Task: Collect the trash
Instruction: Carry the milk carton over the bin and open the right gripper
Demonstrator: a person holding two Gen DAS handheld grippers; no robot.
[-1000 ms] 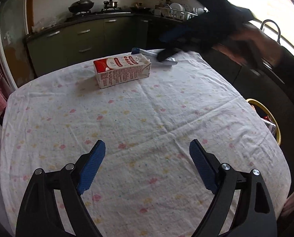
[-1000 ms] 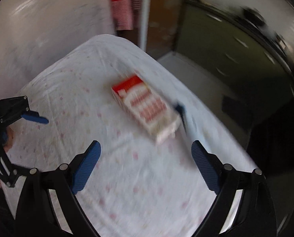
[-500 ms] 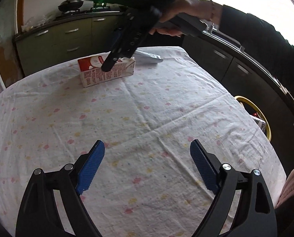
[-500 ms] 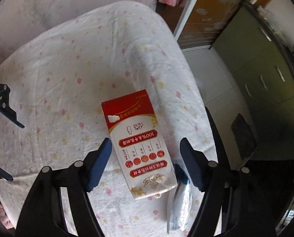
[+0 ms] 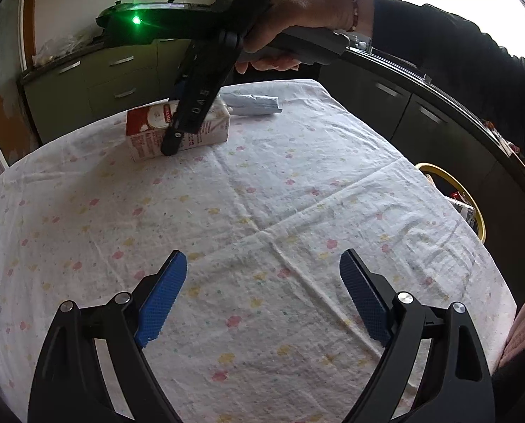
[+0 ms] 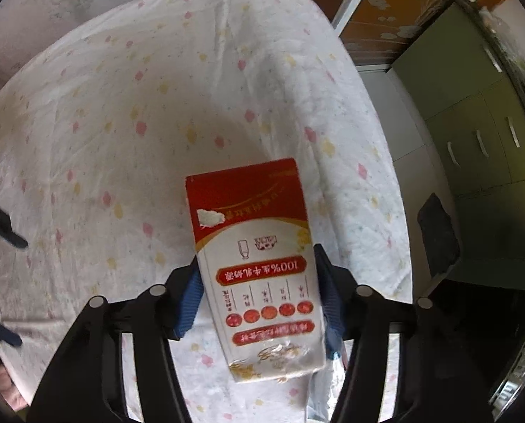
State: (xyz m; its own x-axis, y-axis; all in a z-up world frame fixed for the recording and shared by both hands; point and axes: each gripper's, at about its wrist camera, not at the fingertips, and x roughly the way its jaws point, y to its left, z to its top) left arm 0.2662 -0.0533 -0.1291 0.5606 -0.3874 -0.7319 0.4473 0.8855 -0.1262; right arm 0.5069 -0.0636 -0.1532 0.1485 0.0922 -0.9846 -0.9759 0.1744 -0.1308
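Observation:
A red and white milk carton (image 6: 259,264) lies on its side on the flowered tablecloth (image 6: 121,123). My right gripper (image 6: 260,294) comes down from above, its blue pads pressed against the carton's two long sides. In the left wrist view the carton (image 5: 146,134) lies at the far side of the table with the right gripper (image 5: 188,120) over it. A silver-blue wrapper (image 5: 253,104) lies just behind the carton. My left gripper (image 5: 262,292) is open and empty above the near part of the table.
A yellow-rimmed bin (image 5: 469,199) with trash inside stands on the floor at the table's right. Green kitchen cabinets (image 5: 96,84) run behind the table. A dark mat (image 6: 437,236) lies on the floor by the table edge.
My right gripper has swung over the carton, come down and closed its pads onto the carton's sides. My left gripper has stayed open and shifted only slightly.

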